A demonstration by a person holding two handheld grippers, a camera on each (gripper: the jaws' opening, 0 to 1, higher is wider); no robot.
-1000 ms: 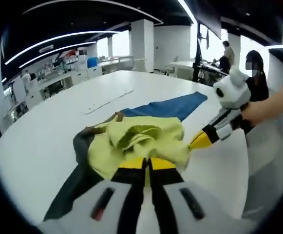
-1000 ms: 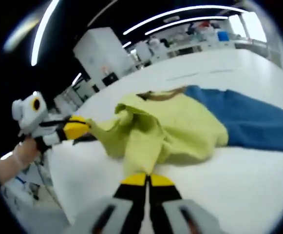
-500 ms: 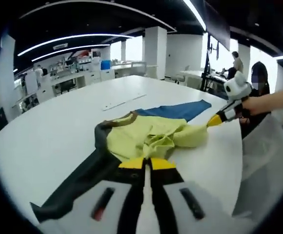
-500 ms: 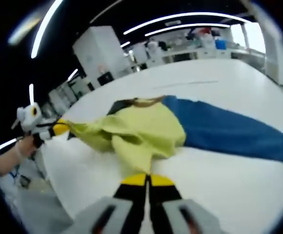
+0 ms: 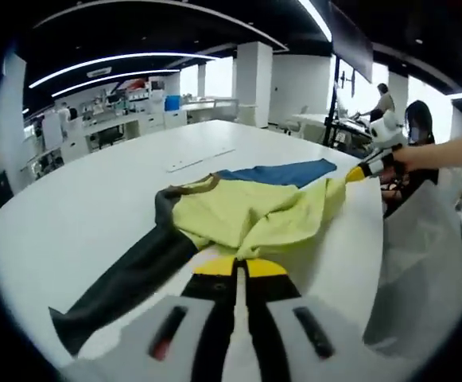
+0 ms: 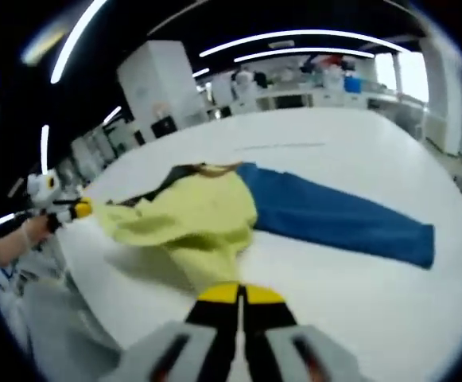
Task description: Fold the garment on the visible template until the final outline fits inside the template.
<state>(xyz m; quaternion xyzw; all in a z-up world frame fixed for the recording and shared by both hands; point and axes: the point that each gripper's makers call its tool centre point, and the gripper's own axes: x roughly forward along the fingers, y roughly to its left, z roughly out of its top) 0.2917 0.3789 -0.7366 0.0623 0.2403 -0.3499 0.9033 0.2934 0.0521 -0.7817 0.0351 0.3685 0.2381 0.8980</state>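
The garment lies on the white table (image 5: pixel 95 207). Its body is yellow (image 5: pixel 246 215), with a dark grey sleeve (image 5: pixel 127 282) and a blue sleeve (image 5: pixel 274 173). My left gripper (image 5: pixel 237 266) is shut on the near yellow hem. The right gripper (image 5: pixel 358 173), held by a hand, pinches the hem's other corner, so the hem stretches between them. In the right gripper view the yellow body (image 6: pixel 191 223) runs down to my right gripper (image 6: pixel 238 292), shut on it. The blue sleeve (image 6: pixel 334 219) lies flat to the right. My left gripper (image 6: pixel 78 209) holds the far yellow corner at the left.
A thin pale strip (image 5: pixel 199 159) lies on the table beyond the garment. The table's edge (image 5: pixel 378 263) drops off at the right, close to the hem. Two people (image 5: pixel 417 131) stand at desks behind. Benches and pillars fill the background.
The two grippers have drawn apart and back toward the table edge. The bunched yellow body has been pulled out flatter and wider, uncovering more of both sleeves.
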